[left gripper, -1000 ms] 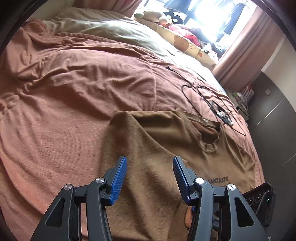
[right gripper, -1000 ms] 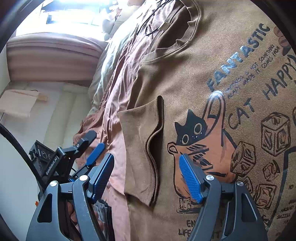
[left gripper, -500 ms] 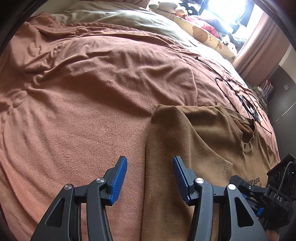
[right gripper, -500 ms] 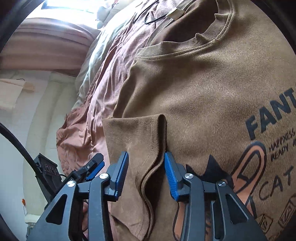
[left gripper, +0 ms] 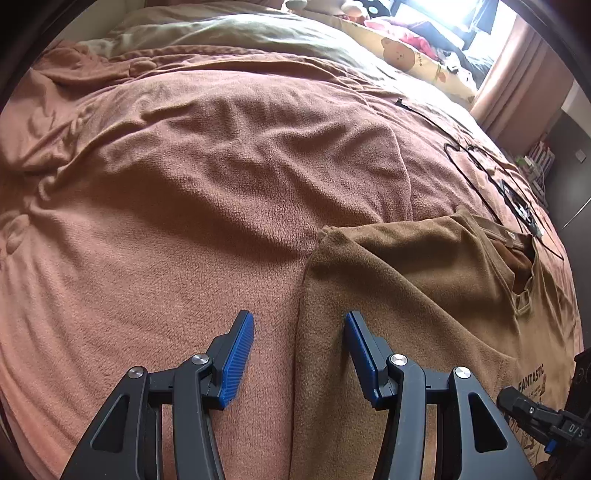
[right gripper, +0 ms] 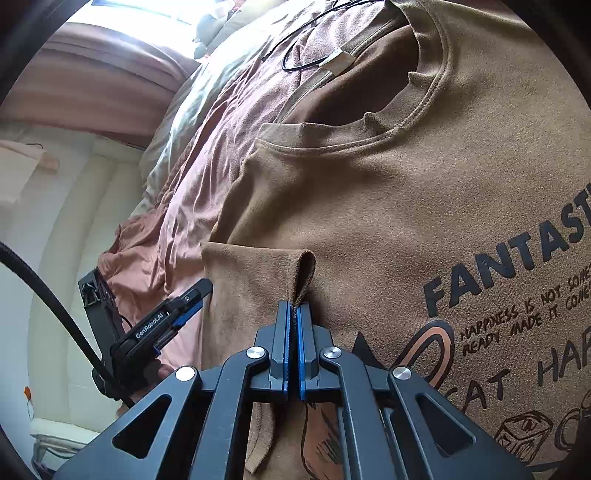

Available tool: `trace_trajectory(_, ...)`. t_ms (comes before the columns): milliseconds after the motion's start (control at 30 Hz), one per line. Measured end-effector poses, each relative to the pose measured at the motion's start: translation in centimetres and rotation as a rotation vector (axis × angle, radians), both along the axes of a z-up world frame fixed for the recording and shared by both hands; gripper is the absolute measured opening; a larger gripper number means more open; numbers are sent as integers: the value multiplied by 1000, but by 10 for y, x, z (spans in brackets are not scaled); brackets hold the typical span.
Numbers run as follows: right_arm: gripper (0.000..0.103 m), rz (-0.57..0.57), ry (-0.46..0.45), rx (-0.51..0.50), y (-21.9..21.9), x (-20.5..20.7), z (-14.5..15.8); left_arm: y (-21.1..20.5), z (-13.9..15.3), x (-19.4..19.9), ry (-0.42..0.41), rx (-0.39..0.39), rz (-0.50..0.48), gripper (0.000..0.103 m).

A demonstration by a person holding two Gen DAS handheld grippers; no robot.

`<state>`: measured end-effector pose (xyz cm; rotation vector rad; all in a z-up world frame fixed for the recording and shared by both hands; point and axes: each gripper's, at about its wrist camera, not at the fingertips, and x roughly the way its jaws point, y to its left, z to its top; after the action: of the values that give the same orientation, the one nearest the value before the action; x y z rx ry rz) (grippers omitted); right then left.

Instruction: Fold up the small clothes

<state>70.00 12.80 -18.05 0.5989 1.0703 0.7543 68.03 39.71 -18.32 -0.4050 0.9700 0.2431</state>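
A brown fleece blanket [left gripper: 177, 206] covers the bed and carries the work; beyond the fingers of the left gripper [left gripper: 298, 354] lie an olive-green quilt [left gripper: 229, 33], a yellow cartoon-print pillow [left gripper: 410, 59] and a pink curtain [left gripper: 517, 74] by a bright window. A black cable [left gripper: 476, 173] loops across the blanket ahead and to the right of those fingers, running close to the collar; nothing lies between the fingers and the cloth. The tan T-shirt [left gripper: 424, 295] lies flat on the blanket, print side up, with its sleeve [right gripper: 251, 280] folded inward over the chest. The left gripper's fingers are spread wide and hold nothing; the shirt's side edge runs between them, the right-hand finger over the cloth and the left-hand finger over bare blanket. The right gripper [right gripper: 292, 314] has its fingers pressed together, pinching the raised hem ridge of the folded sleeve directly at their tips; the neckline [right gripper: 417, 107] lies ahead and to the right, with a white neck label [right gripper: 340, 59] beyond it, its text too small to read. Print to the right of these fingers reads "FANTAST", partly cut off, then "HAPPINESS IS NOT SOME… READY MADE IT COME…" and "CAT HA…", beside a partly hidden cat graphic. In the right wrist view the left gripper's body, to the left of the fingers, bears "GenRobot.AI".
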Motion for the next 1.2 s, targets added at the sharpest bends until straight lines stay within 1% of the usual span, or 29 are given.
trace_trajectory(100, 0, 4, 0, -9, 2, -1, 1, 2, -2, 11, 9, 16, 2, 54)
trace_trajectory(333, 0, -4, -11, -14, 0, 3, 2, 18, -6, 34, 13, 40, 68, 53)
trace_trajectory(400, 0, -10, -22, -47, 0, 4, 3, 19, -6, 38, 14, 65, 83, 53)
trace_trajectory(467, 1, -17, -22, -59, -1, 5, 5, 21, -5, 37, 11, 46, 99, 53)
trace_trajectory(533, 2, -15, -45, -73, -4, 2, 9, 23, -3, 32, 11, 17, 106, 53)
trace_trajectory(600, 12, 5, -65, -58, -6, -2, 14, 23, 0, 24, 10, -2, 93, 53)
trace_trajectory(633, 31, 14, -75, -52, -7, -6, 17, 22, 2, 18, 8, -9, 87, 53)
trace_trajectory(667, 53, 16, -92, -60, -7, -10, 21, 22, 3, 12, 8, -20, 78, 53)
trace_trajectory(700, 59, 15, -111, -70, -8, -13, 24, 20, 3, 7, 10, -31, 68, 53)
trace_trajectory(733, 60, 18, -127, -74, -8, -18, 27, 18, 4, 0, 15, -35, 59, 53)
trace_trajectory(800, 60, 46, -132, -63, -7, -26, 31, 13, 6, -14, 27, -29, 46, 53)
trace_trajectory(867, 60, 65, -141, -76, -3, -35, 33, 8, 10, -29, 25, -35, 30, 53)
trace_trajectory(1000, 60, 109, -126, -96, 4, -44, 32, -1, 13, -57, 35, -55, 15, 53)
trace_trajectory(1033, 57, 117, -125, -102, 5, -47, 31, -3, 13, -63, 38, -55, 10, 53)
trace_trajectory(1067, 51, 125, -123, -100, 7, -49, 31, -6, 14, -69, 42, -51, 5, 53)
trace_trajectory(1100, 49, 132, -117, -98, 8, -51, 30, -9, 13, -74, 47, -50, 0, 53)
trace_trajectory(1167, 40, 144, -107, -87, 12, -56, 29, -14, 12, -84, 57, -55, -7, 53)
trace_trajectory(1200, 38, 152, -102, -81, 14, -58, 30, -16, 11, -90, 58, -61, -9, 53)
